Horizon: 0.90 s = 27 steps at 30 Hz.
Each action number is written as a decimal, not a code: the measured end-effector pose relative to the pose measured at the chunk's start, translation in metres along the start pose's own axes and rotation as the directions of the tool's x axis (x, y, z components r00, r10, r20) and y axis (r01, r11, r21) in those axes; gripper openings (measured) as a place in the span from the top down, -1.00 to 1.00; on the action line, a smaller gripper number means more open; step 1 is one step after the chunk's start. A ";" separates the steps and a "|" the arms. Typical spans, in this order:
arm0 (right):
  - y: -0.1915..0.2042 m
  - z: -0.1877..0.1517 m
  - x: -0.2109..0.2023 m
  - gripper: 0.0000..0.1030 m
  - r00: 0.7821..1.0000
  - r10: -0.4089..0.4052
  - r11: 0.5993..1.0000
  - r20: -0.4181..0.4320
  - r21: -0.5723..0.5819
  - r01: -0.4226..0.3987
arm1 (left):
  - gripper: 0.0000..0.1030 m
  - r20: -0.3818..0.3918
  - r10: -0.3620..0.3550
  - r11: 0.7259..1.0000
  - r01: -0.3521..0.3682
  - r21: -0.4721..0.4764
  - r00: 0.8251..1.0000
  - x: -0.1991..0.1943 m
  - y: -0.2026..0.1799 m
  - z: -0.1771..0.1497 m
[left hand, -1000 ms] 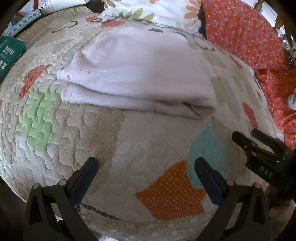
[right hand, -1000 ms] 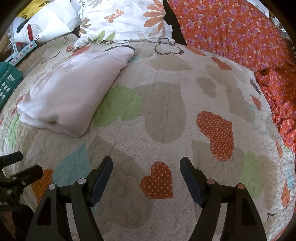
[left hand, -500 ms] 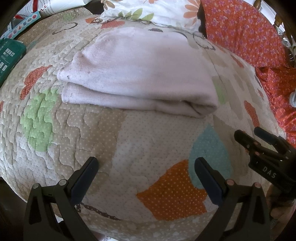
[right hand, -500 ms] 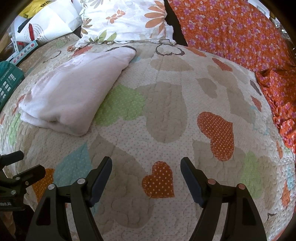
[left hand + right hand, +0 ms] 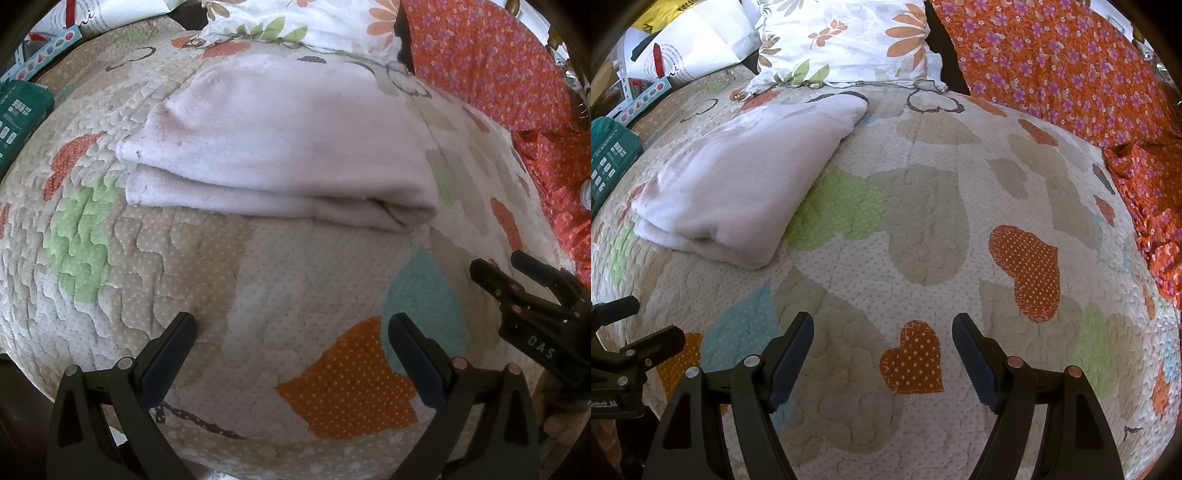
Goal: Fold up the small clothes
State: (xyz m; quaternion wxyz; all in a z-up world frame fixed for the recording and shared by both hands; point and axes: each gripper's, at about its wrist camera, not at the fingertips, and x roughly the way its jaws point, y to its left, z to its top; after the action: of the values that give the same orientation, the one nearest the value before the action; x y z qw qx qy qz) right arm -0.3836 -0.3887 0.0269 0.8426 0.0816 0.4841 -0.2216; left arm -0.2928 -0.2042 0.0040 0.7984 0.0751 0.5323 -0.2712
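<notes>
Both tongs, left [image 5: 291,347] and right [image 5: 882,349], hang spread and empty above the bed's near edge, apparently pulled clear because the pale pink garment [image 5: 273,147] already lies folded flat on the quilt [image 5: 960,206] toward the bed's far-left corner.

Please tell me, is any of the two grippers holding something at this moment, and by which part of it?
Nothing is held. The left gripper and the right gripper are both open above the quilt; the folded pink cloth lies apart from them.
</notes>
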 end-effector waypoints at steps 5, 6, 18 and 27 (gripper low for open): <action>0.001 -0.001 0.000 -0.59 1.000 0.002 1.000 -0.003 0.000 -0.002 | -1.00 -0.001 0.001 1.000 -0.001 -0.001 1.000 0.000 0.000 0.000; 0.001 -0.001 0.000 -0.59 1.000 0.002 1.000 -0.003 0.000 -0.002 | -1.00 0.000 0.002 1.000 -0.002 -0.002 1.000 0.000 0.001 0.000; 0.004 -0.002 0.003 -0.60 1.000 0.004 1.000 -0.016 -0.010 -0.004 | -1.00 0.005 0.026 1.000 -0.026 0.007 1.000 0.001 0.000 -0.001; 0.005 -0.002 0.002 -0.61 1.000 0.011 1.000 -0.005 -0.014 -0.011 | -1.00 0.006 0.026 1.000 -0.026 0.006 1.000 0.001 0.000 0.000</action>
State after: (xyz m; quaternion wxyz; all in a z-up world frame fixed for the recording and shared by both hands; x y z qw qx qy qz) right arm -0.3824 -0.3841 0.0242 0.8432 0.0789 0.4872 -0.2132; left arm -0.2928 -0.2041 0.0029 0.8031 0.0839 0.5282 -0.2626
